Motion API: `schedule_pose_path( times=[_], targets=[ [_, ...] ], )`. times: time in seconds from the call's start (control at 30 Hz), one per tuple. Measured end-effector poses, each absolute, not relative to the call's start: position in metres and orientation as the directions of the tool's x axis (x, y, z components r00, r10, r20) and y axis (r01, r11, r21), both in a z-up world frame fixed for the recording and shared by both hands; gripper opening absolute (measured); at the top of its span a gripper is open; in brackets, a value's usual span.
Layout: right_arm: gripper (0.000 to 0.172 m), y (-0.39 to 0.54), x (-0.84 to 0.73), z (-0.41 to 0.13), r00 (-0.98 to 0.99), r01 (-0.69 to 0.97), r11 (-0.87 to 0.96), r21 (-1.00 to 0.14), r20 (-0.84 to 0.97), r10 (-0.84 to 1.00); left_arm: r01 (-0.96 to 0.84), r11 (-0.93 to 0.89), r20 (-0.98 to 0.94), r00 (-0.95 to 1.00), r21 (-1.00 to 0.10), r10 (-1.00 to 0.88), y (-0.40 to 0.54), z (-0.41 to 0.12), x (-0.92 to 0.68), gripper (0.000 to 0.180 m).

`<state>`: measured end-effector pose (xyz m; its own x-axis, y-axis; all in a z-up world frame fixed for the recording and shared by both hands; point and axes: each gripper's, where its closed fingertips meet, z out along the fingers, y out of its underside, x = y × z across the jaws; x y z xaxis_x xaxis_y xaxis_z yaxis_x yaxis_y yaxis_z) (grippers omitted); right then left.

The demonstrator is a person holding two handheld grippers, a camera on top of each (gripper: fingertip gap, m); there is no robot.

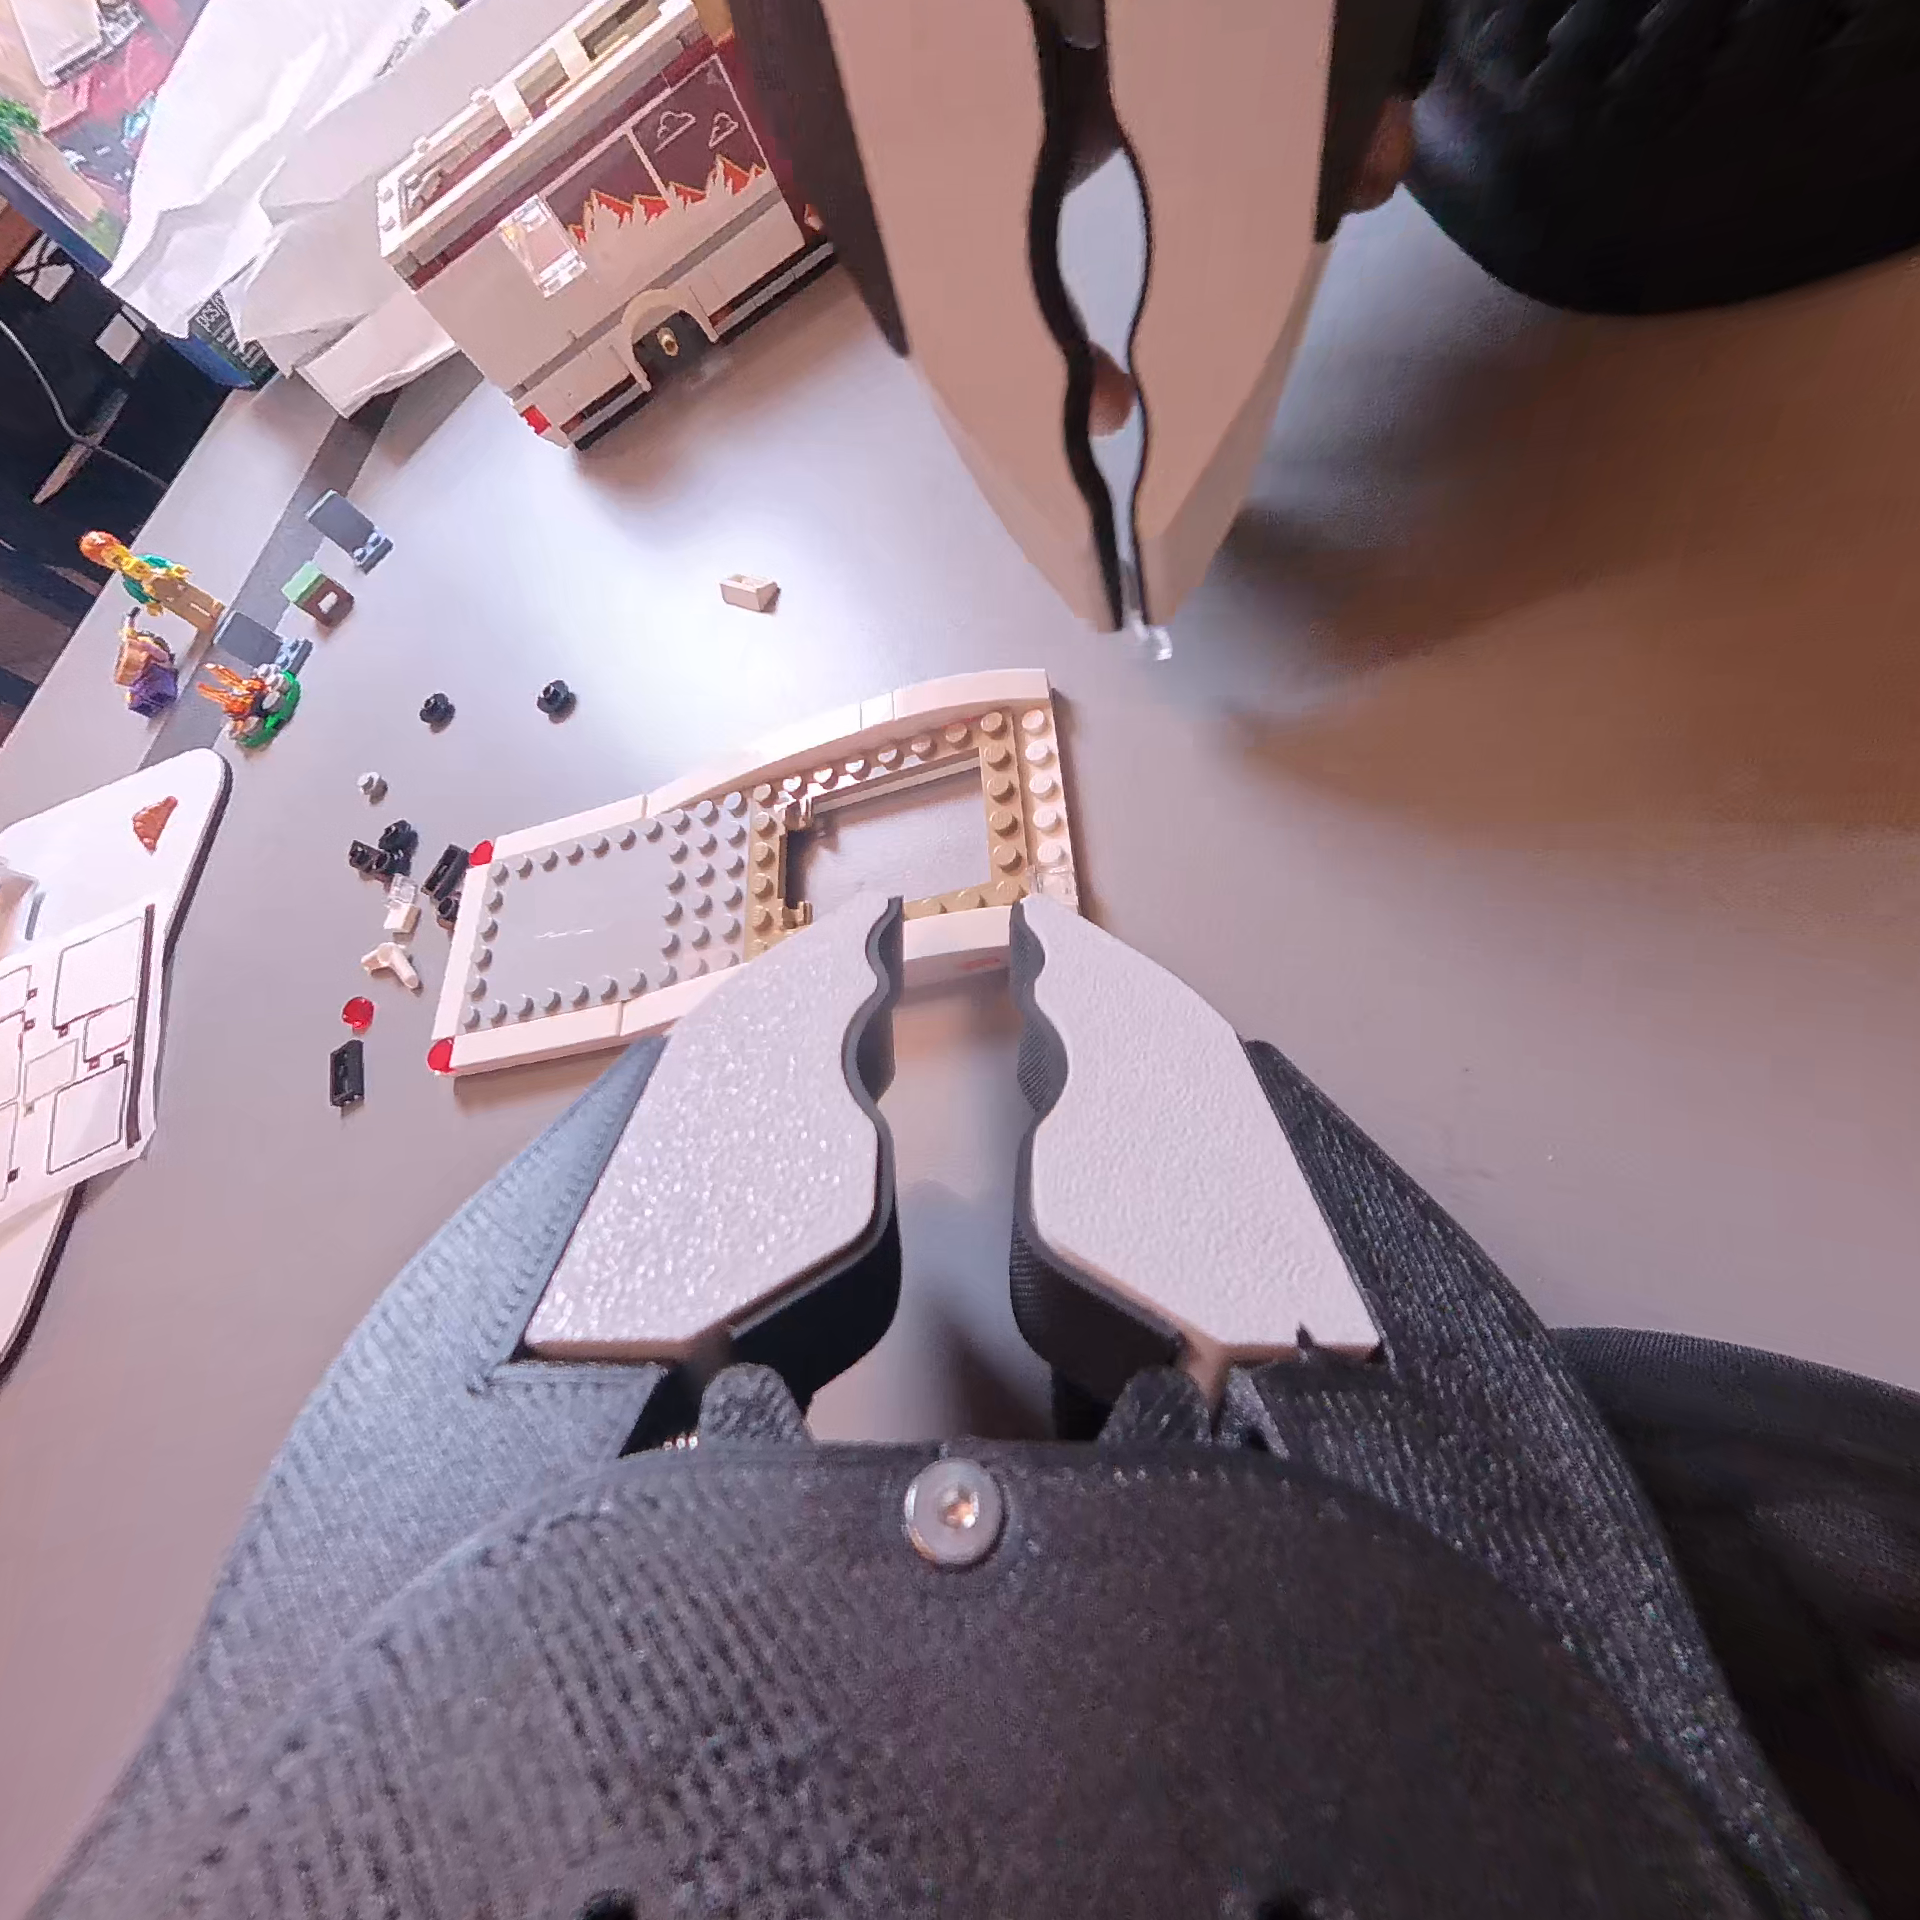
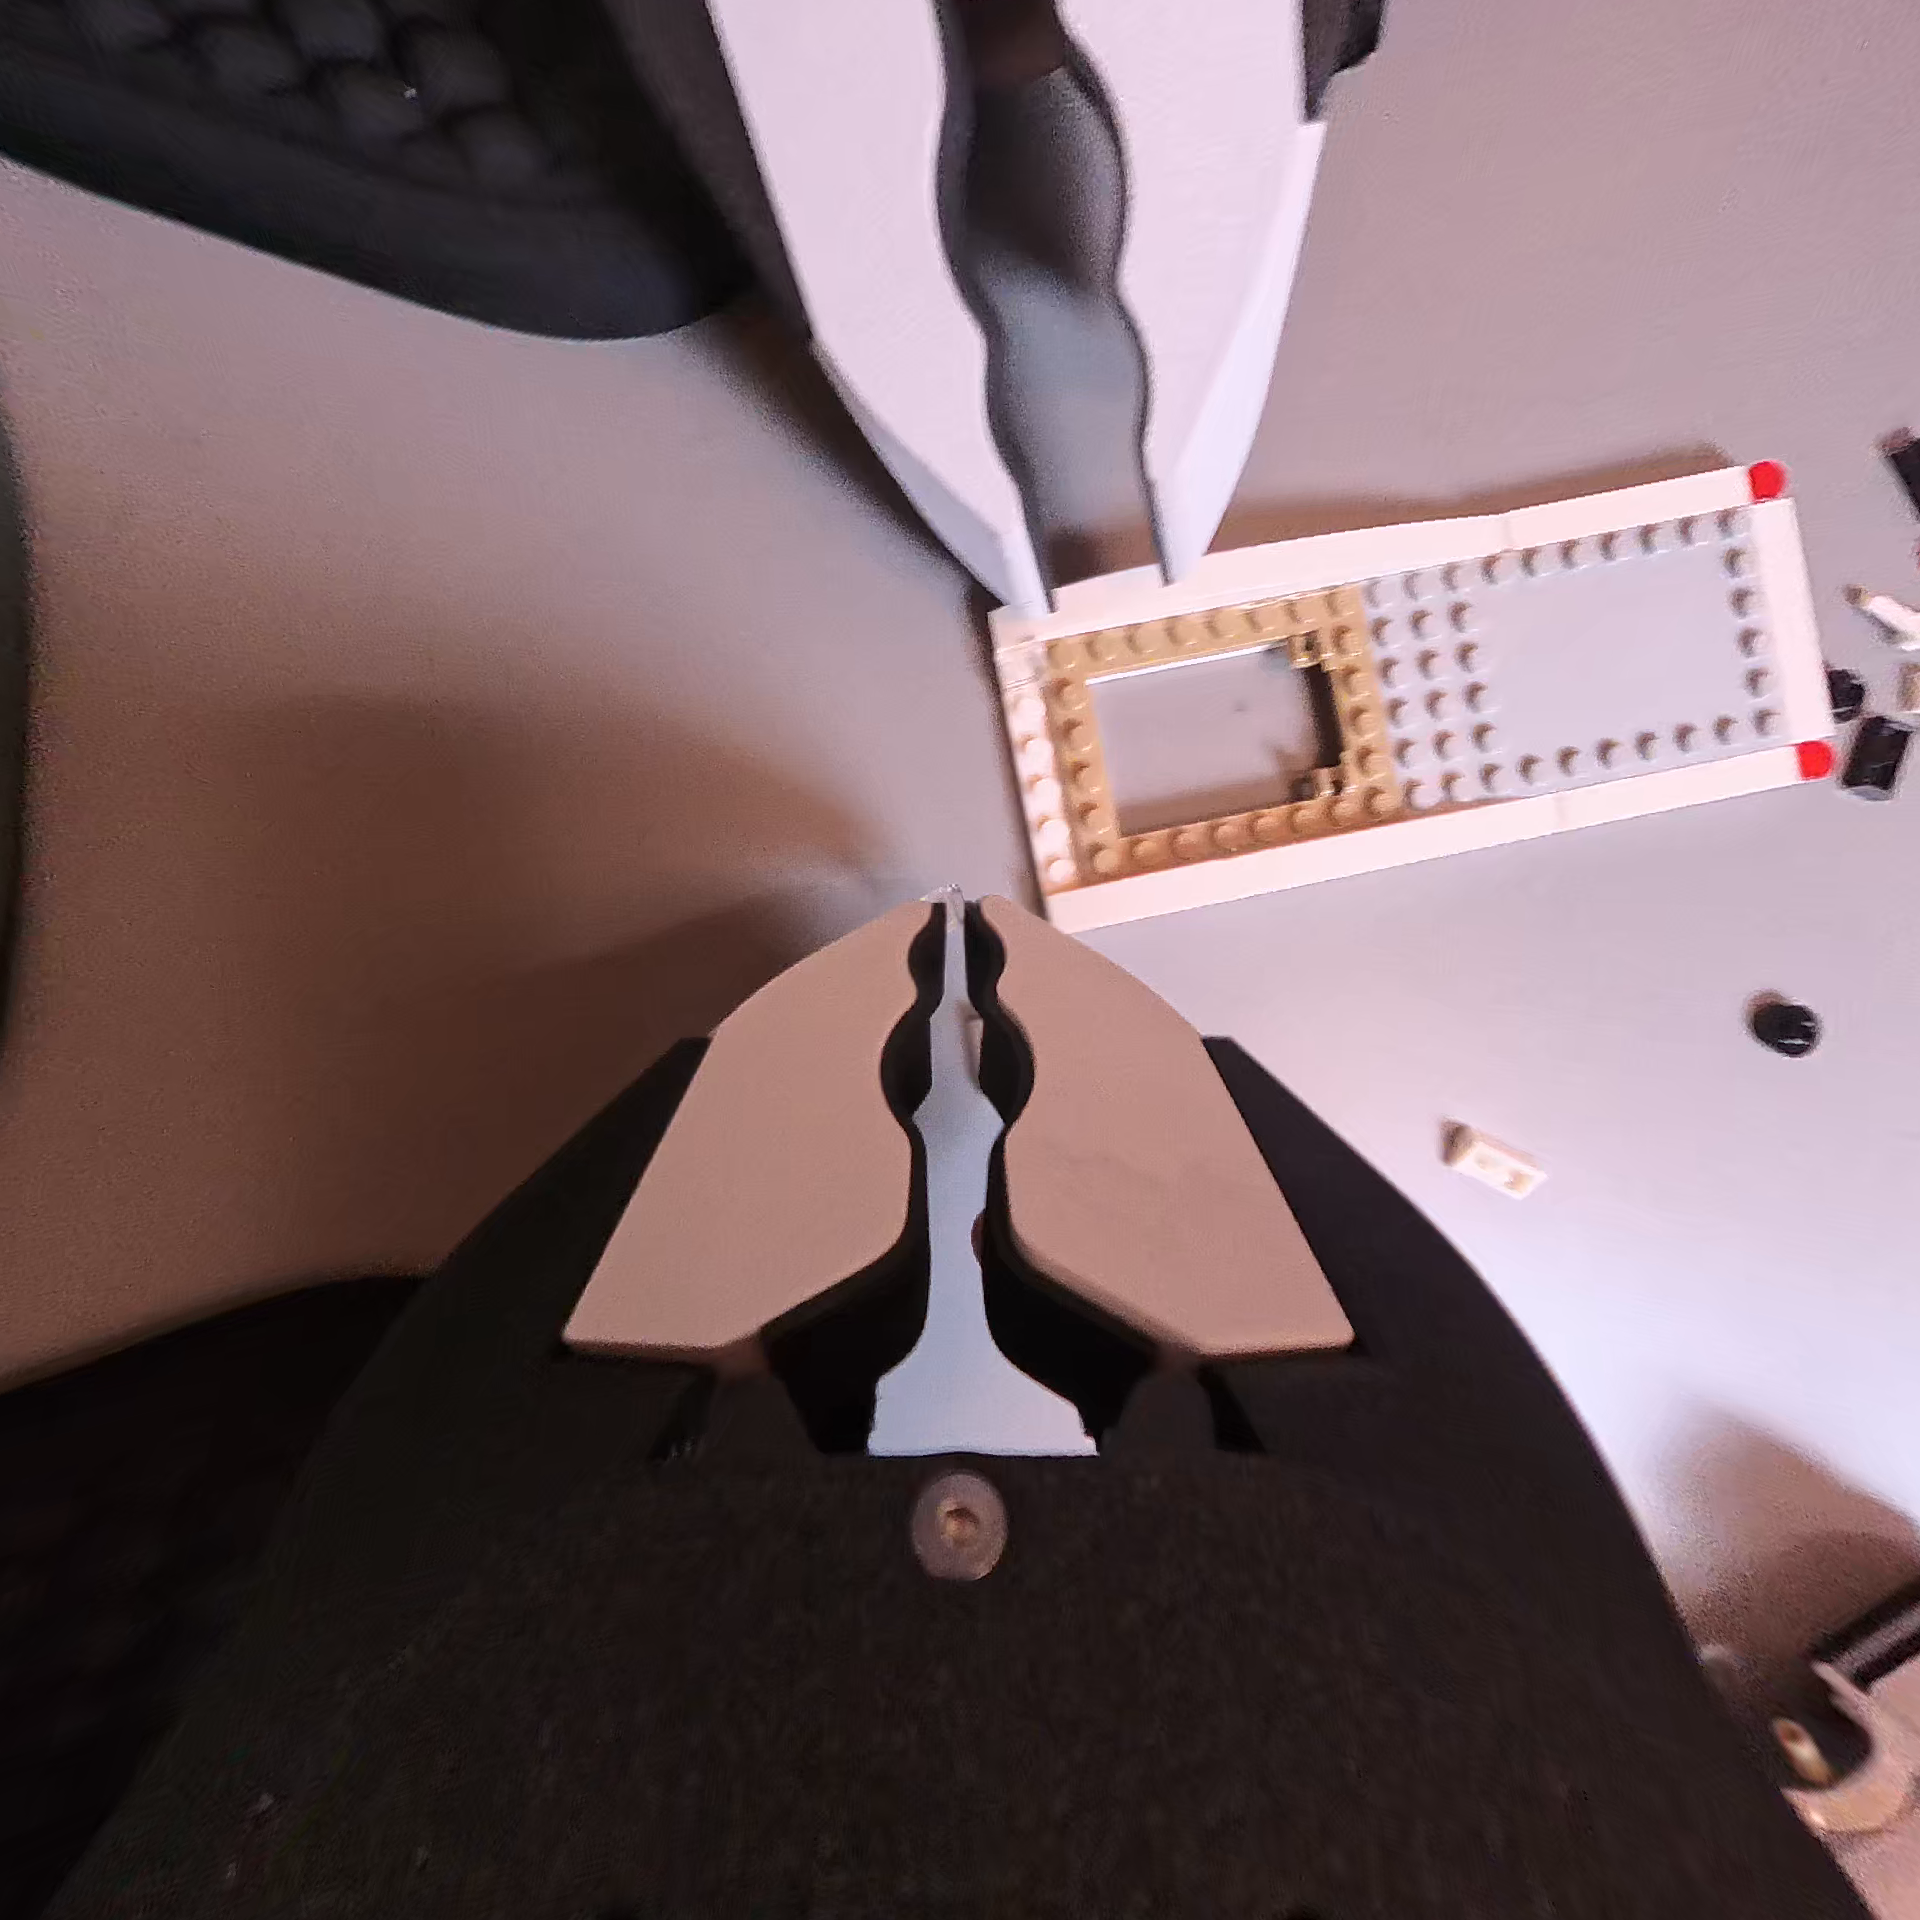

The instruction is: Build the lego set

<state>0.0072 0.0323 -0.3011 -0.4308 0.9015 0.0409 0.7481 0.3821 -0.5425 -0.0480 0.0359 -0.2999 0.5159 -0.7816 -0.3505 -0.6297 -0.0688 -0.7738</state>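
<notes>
- Brick plate assembly point(image 1: 790, 883), seen from the left wrist view, lies flat on the grey table point(image 1: 1351, 935): white smooth border, grey studded section at the left, tan studded frame around an open window at the right, red round bits at two left corners.
- Left gripper point(image 1: 948, 925) has its fingers parted a little, set either side of the plate's near white edge; whether the pads press it is hard to tell.
- Right gripper point(image 1: 1127, 621) comes down from the far side, nearly closed, with a tiny clear piece point(image 1: 1155, 642) at its tips.
- Loose black bits point(image 1: 405, 847) lie left of the plate; a brick-built van point(image 1: 603, 239) stands far left, partly cut off.
- From the right wrist view, the brick plate assembly point(image 2: 1423, 707) lies to the far right of the right gripper point(image 2: 951, 906), apart from it.
- That gripper pinches the small clear piece point(image 2: 948, 898); blur hides its shape.
- Left gripper point(image 2: 1101, 582) meets the plate's far white edge.
</notes>
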Motion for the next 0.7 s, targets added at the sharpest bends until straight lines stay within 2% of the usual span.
schedule_pose_path(
  times=[0.7],
  targets=[
    [0.004,0.057,-0.012,-0.309,-0.439,0.759,0.487,-0.432,0.213,0.873,-0.629,-0.067,-0.349,0.513,-0.775,-0.784,0.035,-0.300,-0.047,0.020]
  ],
)
